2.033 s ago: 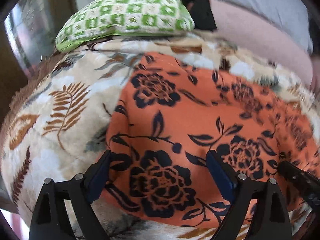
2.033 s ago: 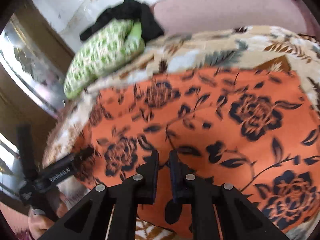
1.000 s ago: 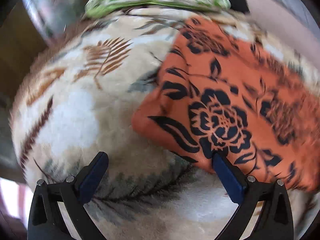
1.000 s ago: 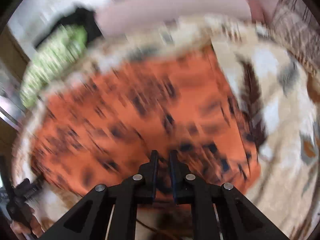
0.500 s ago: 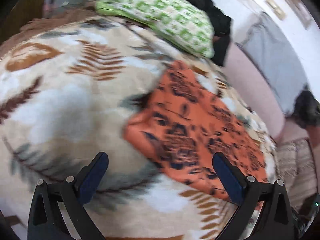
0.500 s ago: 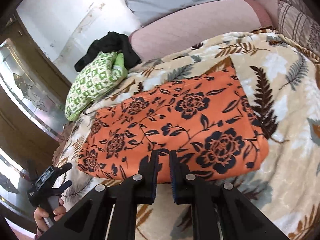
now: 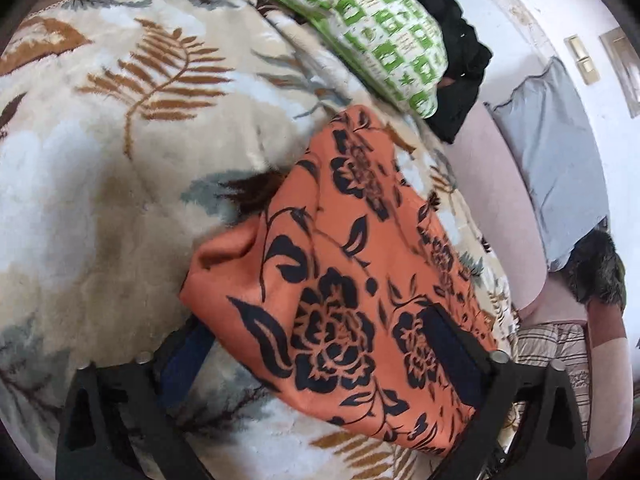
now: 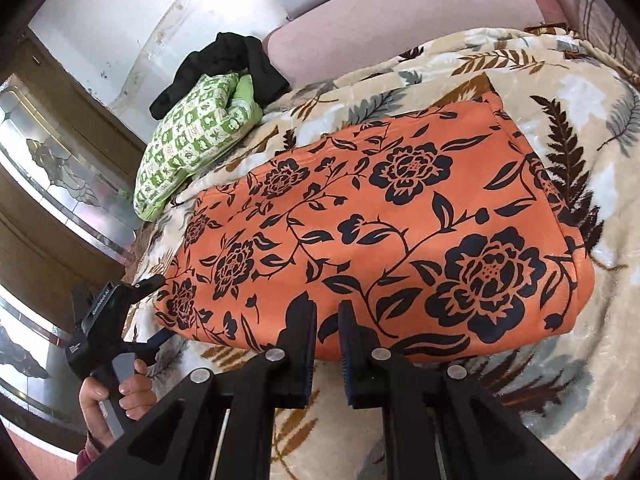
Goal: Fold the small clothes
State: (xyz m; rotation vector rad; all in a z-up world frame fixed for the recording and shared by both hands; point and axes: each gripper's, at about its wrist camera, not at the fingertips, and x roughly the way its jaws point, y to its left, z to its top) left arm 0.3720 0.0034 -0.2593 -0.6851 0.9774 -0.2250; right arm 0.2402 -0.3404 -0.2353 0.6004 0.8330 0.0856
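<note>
Leaf blanket [image 8: 592, 184] | orange garment [image 8: 380, 232] folded | right view: left hand-held gripper [image 8: 152, 312] straddling corner

A green checked pillow [image 8: 192, 148] lies on the leaf-patterned blanket [image 7: 100, 184], with black clothing [image 8: 228, 64] behind it.

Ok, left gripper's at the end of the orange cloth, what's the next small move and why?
Probably close the left gripper on that end. Its fingers sit wide apart, one under and one over the edge of the orange floral cloth, which lies flat on the leaf-print blanket. The right gripper looks almost shut, gripping nothing.
</note>
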